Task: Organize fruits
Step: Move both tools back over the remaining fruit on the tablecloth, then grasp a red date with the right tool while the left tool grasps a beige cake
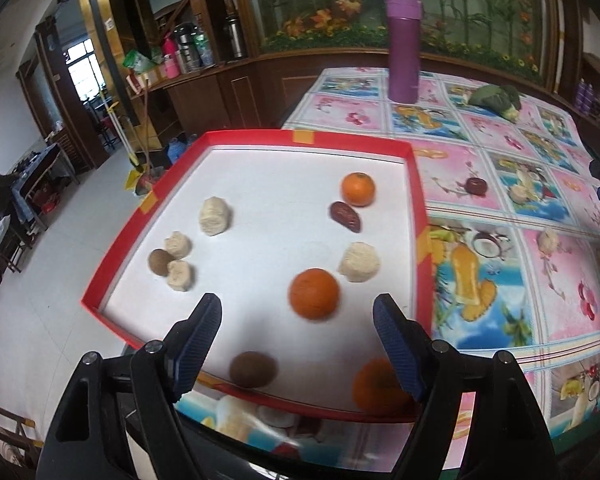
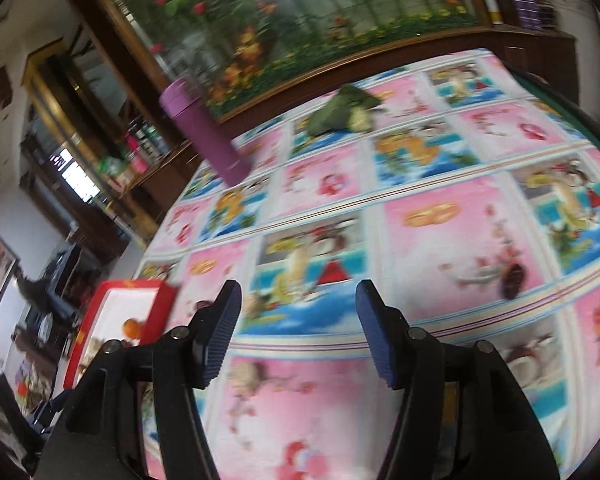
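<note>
Fruits were split between the red-rimmed tray (image 1: pixel 414 184) and the patterned tablecloth (image 1: pixel 496 308). Inside the tray lay oranges, pale lumps, a red date (image 1: pixel 345 217) and brown round fruits. The left gripper (image 1: pixel 298 312) hovered over the tray's near edge, jaws wide and empty, with one orange (image 1: pixel 314 293) just ahead between its fingers. Out on the cloth, right of the tray, sat a dark red fruit (image 1: pixel 476 186) and a pale lump (image 1: pixel 548 241). The right gripper (image 2: pixel 299 300), also wide and empty, was nearer these; a dark fruit (image 2: pixel 513 276) lay to its far right. A purple flask (image 1: pixel 403 48) and a green vegetable (image 1: pixel 496 98) stood far back, clear of either path.
</note>
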`<state>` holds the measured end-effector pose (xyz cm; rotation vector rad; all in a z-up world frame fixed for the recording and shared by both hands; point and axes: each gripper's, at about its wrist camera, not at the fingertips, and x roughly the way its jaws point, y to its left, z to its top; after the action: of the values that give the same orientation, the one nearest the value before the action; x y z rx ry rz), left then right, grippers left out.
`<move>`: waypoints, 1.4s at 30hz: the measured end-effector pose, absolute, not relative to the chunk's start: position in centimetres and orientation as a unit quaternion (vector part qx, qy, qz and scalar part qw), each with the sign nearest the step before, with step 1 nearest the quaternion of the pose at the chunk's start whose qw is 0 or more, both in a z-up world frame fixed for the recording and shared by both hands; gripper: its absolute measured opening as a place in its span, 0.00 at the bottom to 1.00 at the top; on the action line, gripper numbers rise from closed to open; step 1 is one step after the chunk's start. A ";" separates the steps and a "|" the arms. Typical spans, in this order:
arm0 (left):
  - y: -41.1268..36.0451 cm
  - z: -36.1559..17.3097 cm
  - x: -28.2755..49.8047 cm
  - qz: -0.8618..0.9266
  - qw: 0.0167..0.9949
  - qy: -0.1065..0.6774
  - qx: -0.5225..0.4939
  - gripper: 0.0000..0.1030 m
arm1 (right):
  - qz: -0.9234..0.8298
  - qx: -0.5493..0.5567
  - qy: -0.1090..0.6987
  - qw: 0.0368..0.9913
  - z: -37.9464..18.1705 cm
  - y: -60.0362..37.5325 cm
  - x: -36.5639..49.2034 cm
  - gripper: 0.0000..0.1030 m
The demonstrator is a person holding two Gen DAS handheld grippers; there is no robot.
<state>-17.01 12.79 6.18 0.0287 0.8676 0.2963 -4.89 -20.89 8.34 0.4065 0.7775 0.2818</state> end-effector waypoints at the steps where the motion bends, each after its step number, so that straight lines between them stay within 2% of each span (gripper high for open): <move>1: 12.4 6.2 -16.9 0.139 0.897 0.420 0.015 0.76 | 0.128 0.200 0.374 0.897 8.3 -21.8 -4.9 0.59; 14: 5.6 6.8 -14.9 0.050 0.903 0.424 0.049 0.76 | 0.045 0.251 0.378 0.890 7.3 -32.7 -4.4 0.59; 30: 0.2 5.0 -13.3 -0.017 0.888 0.451 0.082 0.76 | 0.019 0.215 0.443 0.870 4.6 -31.5 -3.0 0.58; 33: -0.3 5.2 -12.6 -0.023 0.889 0.450 0.084 0.76 | 0.014 0.203 0.449 0.870 4.2 -31.0 -2.7 0.53; 35: -0.7 5.5 -12.1 -0.028 0.890 0.447 0.087 0.76 | 0.009 0.194 0.455 0.869 3.9 -30.7 -2.5 0.44; 39: -1.4 5.7 -11.2 -0.037 0.890 0.447 0.086 0.76 | -0.007 0.163 0.452 0.877 3.7 -30.0 -2.3 0.37; 42: -1.8 5.5 -10.9 -0.043 0.888 0.451 0.081 0.76 | -0.023 0.131 0.450 0.883 3.7 -29.5 -2.3 0.27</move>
<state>-10.87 -1.75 5.53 0.1683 0.9373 -0.0902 -2.35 -29.50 3.68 0.2719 0.9359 -0.0473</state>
